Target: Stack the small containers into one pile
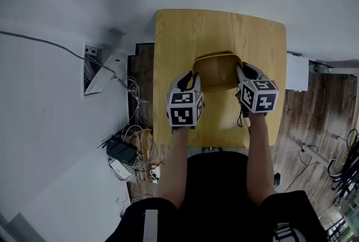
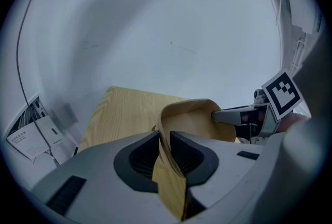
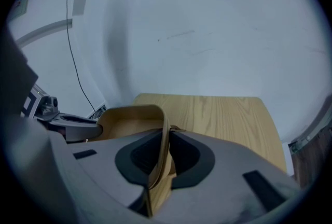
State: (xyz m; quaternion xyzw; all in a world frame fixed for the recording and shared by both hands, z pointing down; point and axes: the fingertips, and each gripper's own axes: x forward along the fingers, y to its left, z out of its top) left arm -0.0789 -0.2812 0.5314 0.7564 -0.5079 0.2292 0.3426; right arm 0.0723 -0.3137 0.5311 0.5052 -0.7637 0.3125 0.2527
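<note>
A tan wooden container with rounded corners is held over the middle of the light wooden table. My left gripper is shut on its left wall and my right gripper is shut on its right wall. In the left gripper view the thin wall runs between the dark pads, with the container's hollow beyond and the right gripper across it. In the right gripper view the wall is likewise pinched, and the left gripper shows at the left. No other container is visible.
The small table stands against a white wall. Left of it on the floor lie tangled cables and power adapters and a wall outlet panel. Dark wooden flooring with more cables lies to the right.
</note>
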